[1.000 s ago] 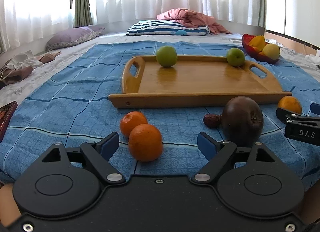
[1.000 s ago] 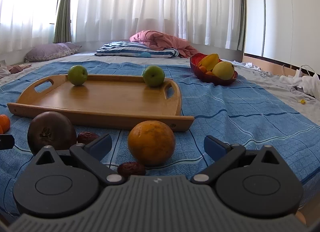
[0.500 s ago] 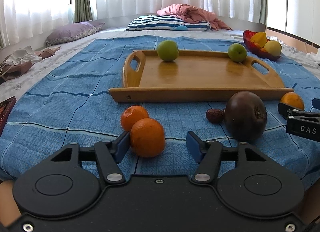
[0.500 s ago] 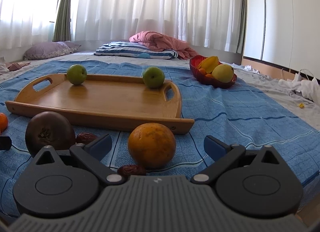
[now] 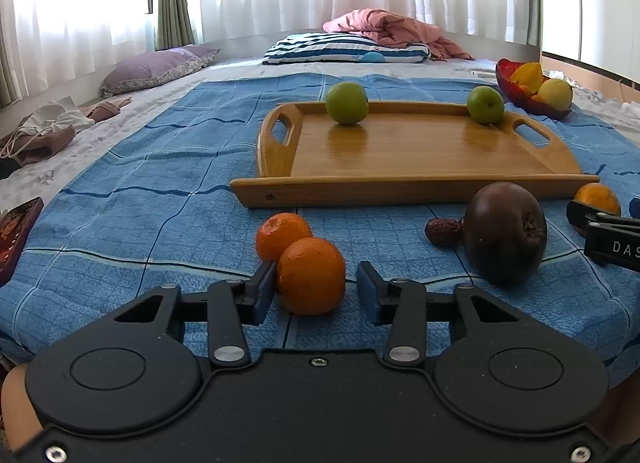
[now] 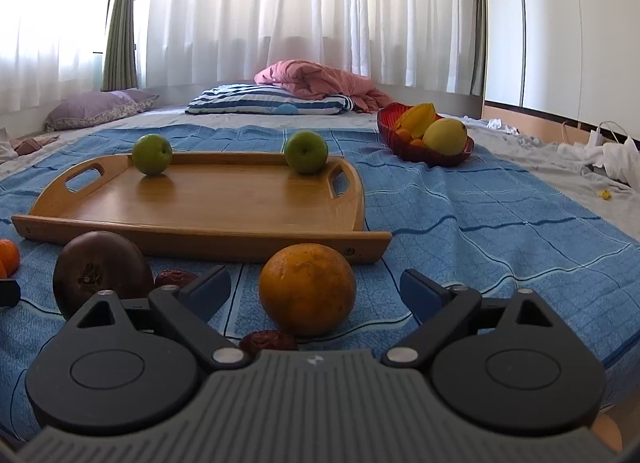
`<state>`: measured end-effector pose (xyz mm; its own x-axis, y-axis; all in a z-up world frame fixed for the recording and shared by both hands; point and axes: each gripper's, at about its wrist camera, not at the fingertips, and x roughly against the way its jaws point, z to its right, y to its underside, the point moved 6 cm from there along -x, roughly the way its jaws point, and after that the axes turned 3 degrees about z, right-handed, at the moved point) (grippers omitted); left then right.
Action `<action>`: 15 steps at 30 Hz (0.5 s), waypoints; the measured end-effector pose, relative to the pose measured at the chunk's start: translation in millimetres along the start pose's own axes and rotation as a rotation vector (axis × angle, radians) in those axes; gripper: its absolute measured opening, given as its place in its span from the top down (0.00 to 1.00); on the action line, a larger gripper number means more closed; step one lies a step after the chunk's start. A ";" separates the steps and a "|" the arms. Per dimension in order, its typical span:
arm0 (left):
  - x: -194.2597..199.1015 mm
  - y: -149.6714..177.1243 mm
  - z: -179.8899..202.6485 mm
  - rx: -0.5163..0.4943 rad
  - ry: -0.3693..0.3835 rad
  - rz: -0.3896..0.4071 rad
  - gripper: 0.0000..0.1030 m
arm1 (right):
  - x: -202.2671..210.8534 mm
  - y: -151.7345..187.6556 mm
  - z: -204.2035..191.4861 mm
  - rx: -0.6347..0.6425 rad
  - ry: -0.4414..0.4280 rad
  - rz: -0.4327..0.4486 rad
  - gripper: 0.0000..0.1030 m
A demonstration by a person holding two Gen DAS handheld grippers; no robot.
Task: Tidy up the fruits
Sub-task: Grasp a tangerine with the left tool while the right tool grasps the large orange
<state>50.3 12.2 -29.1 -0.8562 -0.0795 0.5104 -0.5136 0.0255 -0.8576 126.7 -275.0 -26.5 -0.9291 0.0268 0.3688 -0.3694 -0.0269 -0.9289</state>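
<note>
Two green fruits [image 5: 346, 103] were seen on the tray [image 5: 416, 191]; the left claw [image 5: 316, 291], just closing, nearly gripped a tangerine [image 5: 311, 276] at 6 o'clock, the right claw [image 6: 316, 295] gaped around an orange [image 6: 307, 289].

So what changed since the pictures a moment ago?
The left gripper has been closing around the near tangerine; a gap remains at one pad. The right gripper narrowed slightly around the big orange, not touching. The fruits and tray stayed put.

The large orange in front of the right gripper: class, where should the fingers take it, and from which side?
Grip the large orange across its widest middle, coming level from the near side. It is round, and the right gripper is open, already straddling it.
</note>
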 end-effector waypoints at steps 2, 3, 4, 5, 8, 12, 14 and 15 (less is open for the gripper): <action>0.3 -0.1 -0.9 -0.002 -0.008 0.004 0.65 | -1.3 0.8 -0.3 0.000 -0.003 -0.009 0.05; 0.4 -0.1 -1.1 -0.003 -0.008 0.004 0.65 | -2.0 1.2 -0.3 0.000 -0.001 -0.012 0.05; 0.4 -0.1 -1.4 -0.001 -0.007 0.003 0.65 | -2.2 1.7 -0.5 0.000 -0.001 -0.015 0.06; 0.4 -0.1 -1.3 -0.001 -0.008 0.004 0.65 | -2.1 2.2 -0.6 -0.002 -0.003 -0.016 0.07; 0.8 -0.2 -0.9 0.003 -0.009 0.003 0.65 | -2.6 2.5 -0.1 -0.018 -0.011 -0.022 0.07; 0.6 -0.1 -1.4 0.002 -0.008 0.004 0.65 | -4.1 2.7 -0.4 -0.023 -0.043 -0.032 0.08; 0.6 -0.2 -1.3 0.004 -0.007 0.003 0.66 | -3.7 2.6 -1.9 -0.015 -0.055 -0.030 0.11; 0.9 -0.1 -1.5 0.006 -0.007 0.003 0.66 | -4.0 2.5 -2.8 -0.010 -0.056 -0.032 0.12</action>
<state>49.6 13.7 -28.5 -0.8574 -0.0865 0.5074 -0.5106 0.0196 -0.8596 129.4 -272.3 -30.4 -0.9164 -0.0283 0.3993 -0.3990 -0.0168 -0.9168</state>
